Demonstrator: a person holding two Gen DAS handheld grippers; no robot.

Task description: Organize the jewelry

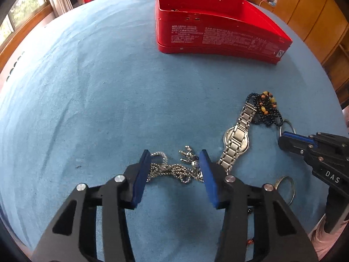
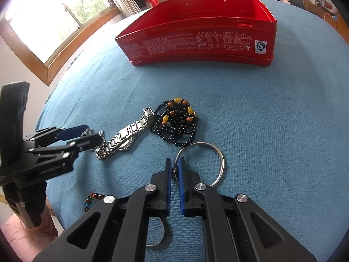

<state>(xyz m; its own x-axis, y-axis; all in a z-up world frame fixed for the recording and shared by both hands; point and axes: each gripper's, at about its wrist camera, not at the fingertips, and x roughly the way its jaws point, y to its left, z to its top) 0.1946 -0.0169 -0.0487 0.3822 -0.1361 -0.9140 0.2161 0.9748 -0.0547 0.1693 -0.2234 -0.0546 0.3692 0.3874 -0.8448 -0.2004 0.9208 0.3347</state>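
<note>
My right gripper [image 2: 174,163] pinches the silver bangle [image 2: 218,155] on the blue cloth [image 2: 272,120], box [image 2: 196,41] at twelve o'clock. My left gripper [image 1: 175,159] straddles the chain [image 1: 174,171], wide open. The thin bangle could slip when lifted.

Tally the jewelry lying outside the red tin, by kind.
Silver bangles: 2
Bead strands: 2
Watch: 1
Silver chain pile: 1
Total: 6
</note>
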